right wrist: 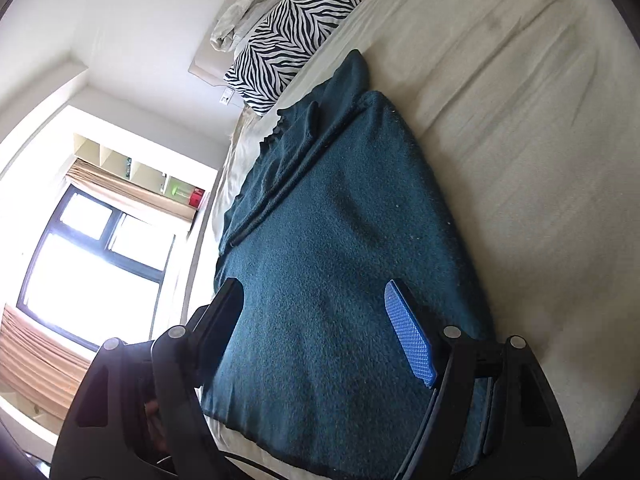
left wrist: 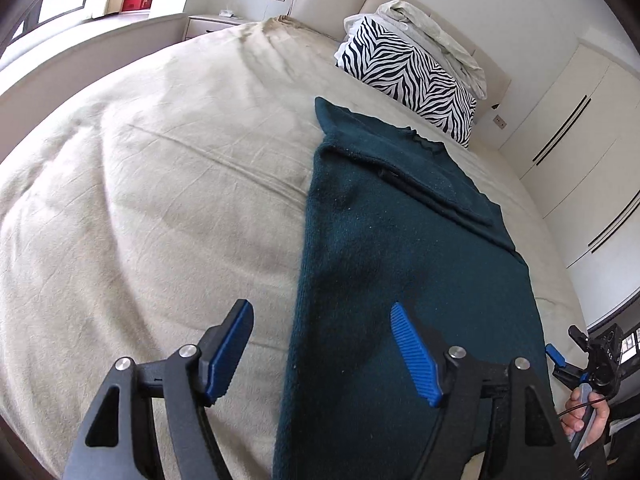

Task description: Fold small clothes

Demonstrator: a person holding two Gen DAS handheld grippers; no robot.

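Observation:
A dark teal knit sweater (left wrist: 400, 280) lies flat on the beige bed, folded lengthwise into a long strip with a sleeve laid over its far part. It also shows in the right wrist view (right wrist: 340, 260). My left gripper (left wrist: 322, 312) is open and empty, hovering over the sweater's near left edge. My right gripper (right wrist: 314, 292) is open and empty above the sweater's near end. The right gripper also shows in the left wrist view (left wrist: 560, 356) at the sweater's right edge, held by a hand.
The beige bedsheet (left wrist: 140, 200) spreads wide to the left. A zebra-print pillow (left wrist: 408, 76) with a crumpled pale blanket (left wrist: 436, 36) sits at the headboard. A nightstand (left wrist: 216, 24) stands far left; white wardrobes (left wrist: 580, 128) and the bed edge lie to the right.

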